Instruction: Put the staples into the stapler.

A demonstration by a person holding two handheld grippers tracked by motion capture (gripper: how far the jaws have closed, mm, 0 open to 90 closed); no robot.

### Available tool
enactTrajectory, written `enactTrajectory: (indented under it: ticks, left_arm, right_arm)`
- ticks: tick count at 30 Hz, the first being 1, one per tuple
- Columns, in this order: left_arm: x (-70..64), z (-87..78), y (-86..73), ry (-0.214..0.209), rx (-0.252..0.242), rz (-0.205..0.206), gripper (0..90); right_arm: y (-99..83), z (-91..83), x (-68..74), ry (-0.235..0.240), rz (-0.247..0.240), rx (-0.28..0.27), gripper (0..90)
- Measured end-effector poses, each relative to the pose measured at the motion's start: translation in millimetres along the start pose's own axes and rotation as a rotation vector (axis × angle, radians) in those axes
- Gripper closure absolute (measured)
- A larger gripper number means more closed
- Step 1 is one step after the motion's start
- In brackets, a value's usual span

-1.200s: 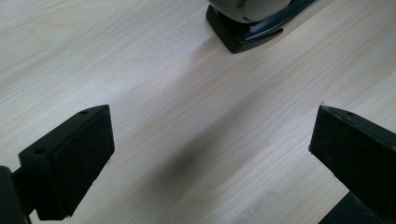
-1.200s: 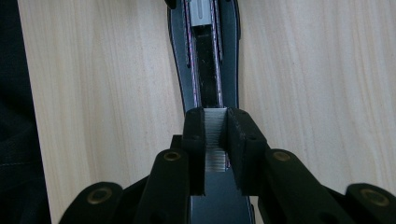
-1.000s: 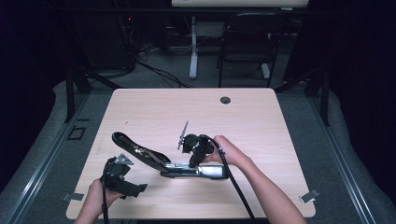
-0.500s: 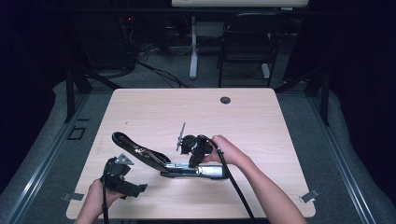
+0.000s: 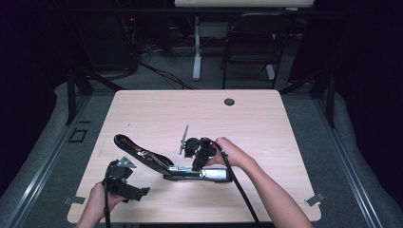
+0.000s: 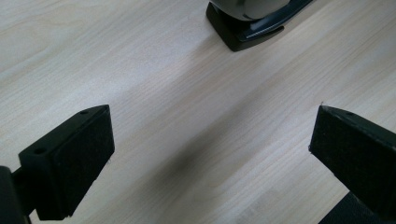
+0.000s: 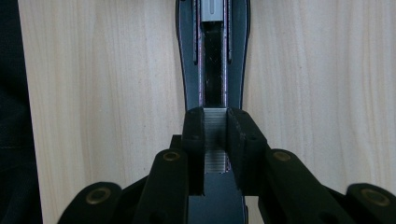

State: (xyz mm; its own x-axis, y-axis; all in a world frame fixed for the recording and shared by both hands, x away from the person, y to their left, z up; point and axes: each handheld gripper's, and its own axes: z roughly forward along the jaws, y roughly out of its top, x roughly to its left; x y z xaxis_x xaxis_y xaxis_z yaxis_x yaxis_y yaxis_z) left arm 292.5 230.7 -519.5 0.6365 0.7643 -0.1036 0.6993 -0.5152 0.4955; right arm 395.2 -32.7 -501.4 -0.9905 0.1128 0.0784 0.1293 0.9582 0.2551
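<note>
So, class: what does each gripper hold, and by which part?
Right gripper: a strip of staples, jaws on its long sides, over the open stapler. Left gripper: nothing.

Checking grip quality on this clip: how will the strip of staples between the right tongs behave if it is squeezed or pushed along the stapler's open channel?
The silver strip of staples looks thin and finely ribbed, so it would probably snap if bent. Its smooth metal may slip between the right tongs. The black opened stapler lies flat on the wooden table, so it should not tip.

Bench [image 5: 266,118]: pale wood, with a round dark grommet [image 5: 229,101] well beyond the right hand-held gripper [image 5: 198,156].
Floor [image 5: 47,142]: grey carpet.
Behind the bench: dark chair [image 5: 249,47], white post [image 5: 196,47], cables [image 5: 157,71].
Light: dim room.
</note>
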Motion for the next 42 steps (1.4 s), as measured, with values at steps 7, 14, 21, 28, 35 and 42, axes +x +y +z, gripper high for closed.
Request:
enactTrajectory:
  ticks: [7,14,21,28,35,42]
  left_arm:
    - [-0.2,0.5,0.0,0.001,-0.002,-0.001,0.0]
    - [-0.2,0.8,0.0,0.000,-0.001,-0.001,0.0]
    - [-0.1,0.8,0.1,0.001,-0.003,-0.001,0.0]
    - [0.2,-0.9,0.5,0.005,-0.007,-0.004,0.0]
    - [0.3,-1.9,0.6,0.011,-0.013,-0.008,0.0]
    - [0.0,-2.2,1.2,0.020,-0.017,-0.014,0.0]
  right_arm:
    - [1.3,1.5,1.1,-0.005,-0.021,0.013,78.1]
    - [1.4,1.2,-0.4,-0.004,-0.018,0.011,76.0]
    - [-2.0,-2.8,-1.7,-0.001,-0.004,-0.009,74.9]
    - [-9.8,-14.2,-2.8,-0.031,0.038,-0.056,70.2]
    - [-24.7,-24.9,1.2,-0.099,0.101,-0.096,57.5]
    - [-48.9,-31.8,7.9,-0.180,0.179,-0.154,44.7]
